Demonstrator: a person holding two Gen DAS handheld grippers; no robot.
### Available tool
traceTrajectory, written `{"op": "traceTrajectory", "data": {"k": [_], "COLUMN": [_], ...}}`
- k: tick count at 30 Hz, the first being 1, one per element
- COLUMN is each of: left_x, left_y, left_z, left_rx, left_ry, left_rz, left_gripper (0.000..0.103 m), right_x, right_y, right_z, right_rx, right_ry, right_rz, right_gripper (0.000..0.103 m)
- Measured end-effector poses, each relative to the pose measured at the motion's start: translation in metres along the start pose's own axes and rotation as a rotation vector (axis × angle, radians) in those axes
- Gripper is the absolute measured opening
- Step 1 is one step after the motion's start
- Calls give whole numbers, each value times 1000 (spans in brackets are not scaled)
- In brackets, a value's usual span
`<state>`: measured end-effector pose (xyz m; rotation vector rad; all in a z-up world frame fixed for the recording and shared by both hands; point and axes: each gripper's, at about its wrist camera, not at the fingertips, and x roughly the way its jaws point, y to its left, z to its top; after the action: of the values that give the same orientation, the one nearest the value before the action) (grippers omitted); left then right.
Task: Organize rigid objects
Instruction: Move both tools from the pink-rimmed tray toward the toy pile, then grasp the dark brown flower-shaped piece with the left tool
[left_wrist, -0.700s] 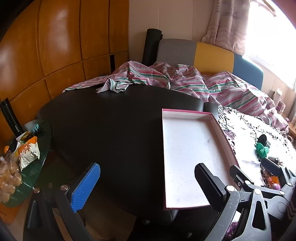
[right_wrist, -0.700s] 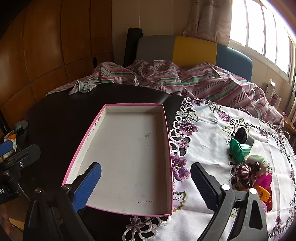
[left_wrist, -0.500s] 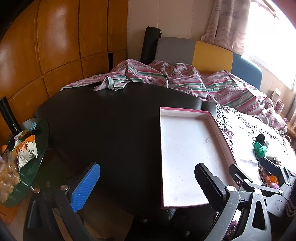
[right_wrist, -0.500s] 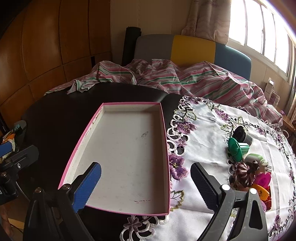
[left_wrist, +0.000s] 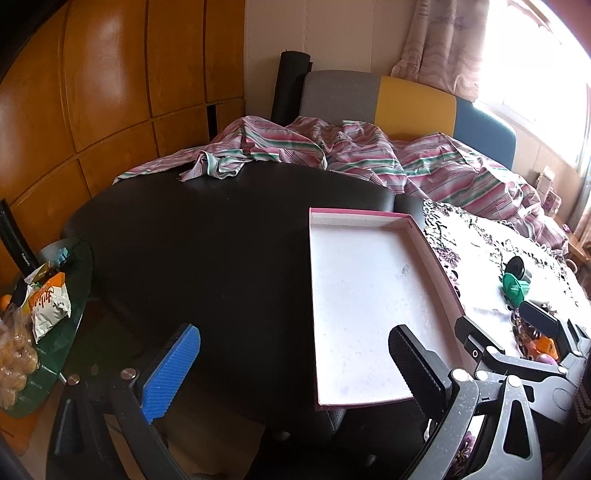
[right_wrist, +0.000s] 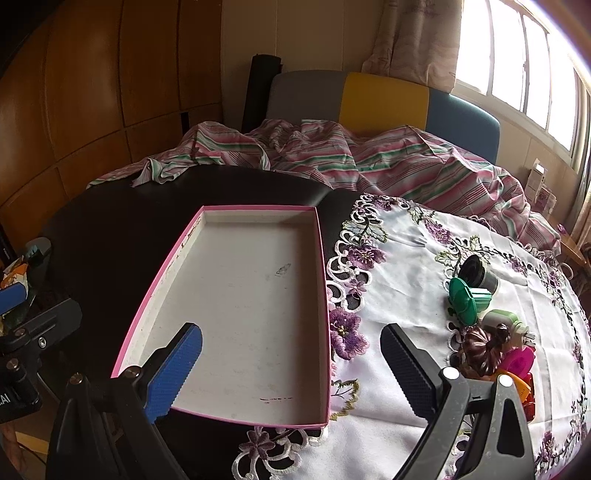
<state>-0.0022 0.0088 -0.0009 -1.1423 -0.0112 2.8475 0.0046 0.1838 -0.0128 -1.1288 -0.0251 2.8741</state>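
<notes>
A shallow pink-rimmed box (right_wrist: 314, 236) with a white, empty floor lies on the black table; it also shows in the left wrist view (left_wrist: 365, 212). Small rigid objects sit on the embroidered cloth to its right: a black cylinder (right_wrist: 476, 275), a green piece (right_wrist: 467, 301), a pale green piece (right_wrist: 504, 321), a dark brown ribbed piece (right_wrist: 482, 349), a magenta piece (right_wrist: 519, 362) and an orange piece (right_wrist: 522, 387). My right gripper (right_wrist: 291, 369) is open and empty above the box's near edge. My left gripper (left_wrist: 295, 369) is open and empty at the box's near left.
A white embroidered cloth (right_wrist: 406, 266) covers the right half of the table. Striped bedding (right_wrist: 369, 158) and a colored chair back (right_wrist: 380, 99) lie behind. A glass side table (left_wrist: 74, 306) with snack bags stands at left. Wooden wall panels rise at left.
Both views have shifted slightly; the box and objects sit a little lower and nearer in frame. Both grippers stay open and empty. Nothing on the table has moved.
</notes>
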Motion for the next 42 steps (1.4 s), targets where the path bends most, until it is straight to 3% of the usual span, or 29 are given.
{"op": "traceTrajectory", "data": {"k": [10, 17, 20, 23, 25, 30, 32, 35, 39, 42], "left_x": [0, 8, 15, 15, 12, 11, 14, 23, 39, 48], "left_y": [-7, -24, -35, -48, -55, -86, -99, -124, -167, -207], "left_z": [-2, 1, 1, 0, 2, 9, 11, 14, 7, 1], "left_rx": [32, 105, 123, 116, 107, 151, 152, 187, 238, 329], "left_ry": [8, 40, 101, 104, 78, 73, 100, 140, 254, 238], "left_rz": [-15, -52, -151, -264, -429, -511, -557, -596, -663, -588], "left_gripper": [103, 103, 103, 103, 103, 103, 103, 103, 103, 103], "right_x": [-4, -13, -19, -29, -35, -41, -38, -40, -45, -45], "right_y": [-21, -92, -141, -192, -225, -293, -310, -331, -340, -339], "right_z": [5, 11, 10, 4, -2, -28, -42, -55, -62, -61], "right_rx": [21, 160, 251, 331, 396, 580, 661, 814, 877, 882], "right_ry": [-10, -3, 3, -6, -20, -47, -55, -77, -102, -100], "right_rz": [-17, 19, 26, -34, -71, -104, -103, -21, -7, 1], "right_gripper": [99, 99, 99, 99, 99, 100, 100, 100, 100, 100]}}
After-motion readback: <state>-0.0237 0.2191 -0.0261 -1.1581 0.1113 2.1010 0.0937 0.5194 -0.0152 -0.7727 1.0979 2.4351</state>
